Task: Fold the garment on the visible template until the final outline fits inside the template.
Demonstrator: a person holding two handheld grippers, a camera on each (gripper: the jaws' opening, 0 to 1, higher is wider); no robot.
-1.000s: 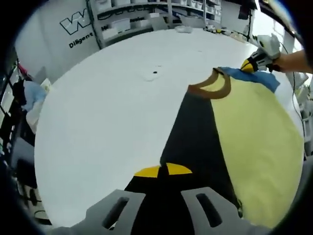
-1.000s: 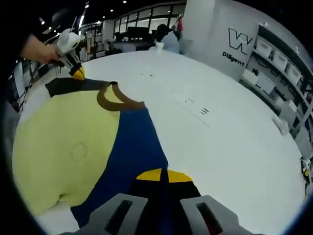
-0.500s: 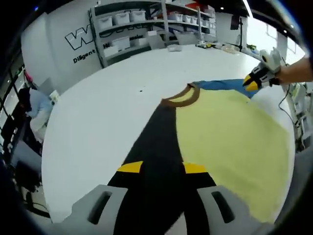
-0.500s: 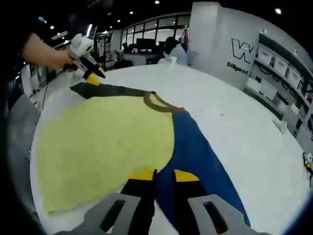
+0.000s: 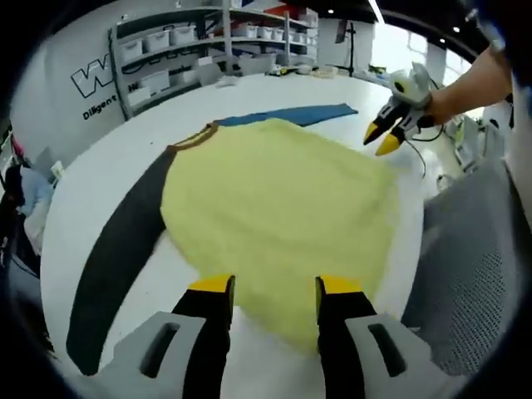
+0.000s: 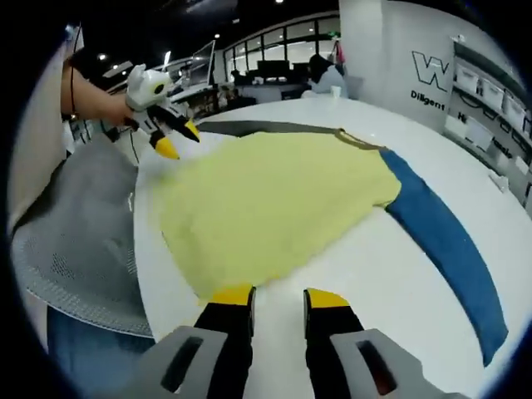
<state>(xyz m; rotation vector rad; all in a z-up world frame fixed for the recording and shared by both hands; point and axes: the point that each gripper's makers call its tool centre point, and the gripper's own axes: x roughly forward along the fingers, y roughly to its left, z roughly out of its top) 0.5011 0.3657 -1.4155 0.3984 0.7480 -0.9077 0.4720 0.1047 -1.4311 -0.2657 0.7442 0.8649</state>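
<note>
A long-sleeved garment with a pale yellow body [image 5: 274, 199] lies spread flat on the white table [image 5: 79, 208]. Its black sleeve [image 5: 116, 249] stretches out to the left, its blue sleeve [image 5: 291, 114] runs along the far side, and a brown collar [image 5: 189, 139] sits between them. My left gripper [image 5: 274, 287] stands open over the near hem, holding nothing. My right gripper [image 5: 381, 139] hovers open beyond the garment's right edge. In the right gripper view the yellow body [image 6: 274, 199] fills the middle, with the blue sleeve [image 6: 445, 241] on the right and the black sleeve [image 6: 266, 127] far off. The right gripper [image 6: 278, 298] is open at the hem, and the left gripper [image 6: 180, 141] hangs open at upper left.
The person's grey mesh clothing [image 5: 474, 249] [image 6: 75, 233] presses against the table's near edge. Shelves with bins [image 5: 183, 50] line the back wall beside a logo. A person [image 6: 324, 75] sits far across the room. Bare tabletop [image 6: 391, 283] lies between hem and blue sleeve.
Both grippers have let go of the sleeves they were shut on and pulled back to the hem side. The sleeves now lie stretched out flat.
</note>
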